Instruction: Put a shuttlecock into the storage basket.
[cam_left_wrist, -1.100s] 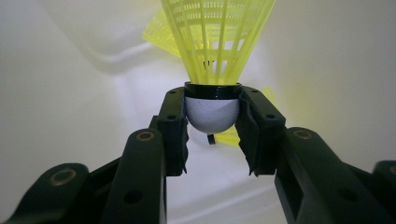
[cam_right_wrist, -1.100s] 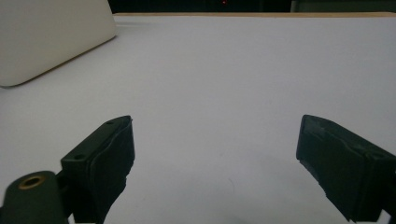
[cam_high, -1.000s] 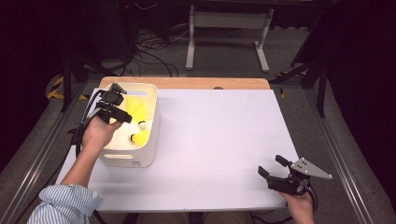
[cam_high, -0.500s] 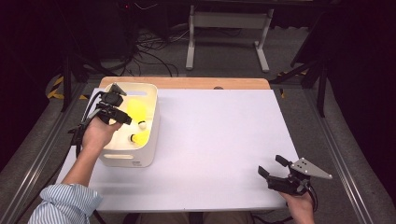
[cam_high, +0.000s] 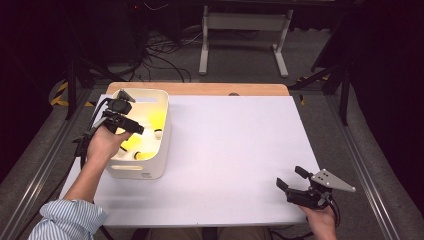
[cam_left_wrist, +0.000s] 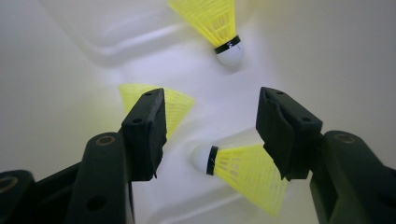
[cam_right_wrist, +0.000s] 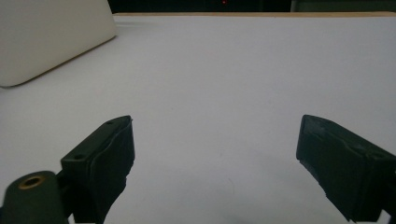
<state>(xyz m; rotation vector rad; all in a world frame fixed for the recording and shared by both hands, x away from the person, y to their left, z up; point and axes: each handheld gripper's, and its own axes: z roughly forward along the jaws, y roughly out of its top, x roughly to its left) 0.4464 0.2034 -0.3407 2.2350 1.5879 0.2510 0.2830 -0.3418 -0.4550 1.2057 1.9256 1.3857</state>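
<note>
- Right gripper (cam_high: 292, 181), near right on the worktop (cam_high: 235, 150): jaws apart, empty; best kept clear.
- Left gripper (cam_left_wrist: 210, 123), inside the white bin (cam_high: 161, 145) at far left: jaws just opening, nothing pinched; lower squarely over the nearest shuttlecock (cam_left_wrist: 243, 170) and close on its cork.

Yellow shuttlecocks (cam_left_wrist: 243, 170) — white-tipped, lying loose — inside white bin (cam_high: 161, 150)

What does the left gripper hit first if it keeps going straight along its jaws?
Probably the yellow shuttlecock lying on the floor of the white bin, just ahead of the open left gripper; depth is unclear. The jaws have just been opening, nothing gripped.
</note>
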